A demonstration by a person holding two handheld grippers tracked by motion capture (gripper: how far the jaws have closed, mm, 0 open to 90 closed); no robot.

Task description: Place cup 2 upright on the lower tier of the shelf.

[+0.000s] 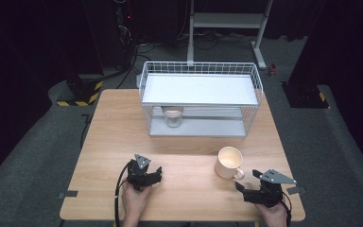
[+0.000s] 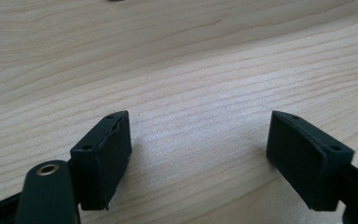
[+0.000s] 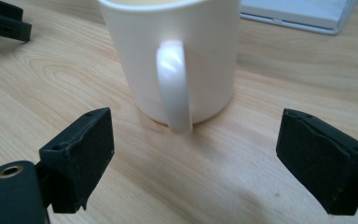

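The right gripper [image 1: 254, 188] is held low at the near right edge of the worktop [image 1: 184, 179], its jaws spread wide and holding nothing. Just beyond them a cream mug [image 3: 177, 56] stands upright, well apart from the pads, its handle [image 3: 173, 84] turned straight towards the gap between the jaws. The left gripper [image 1: 152, 176] is farther from the mug, with its jaws partly open over bare wood. A wire rack [image 1: 199, 99] is seen at the far side, a jar [image 1: 173, 116] on its lower shelf.
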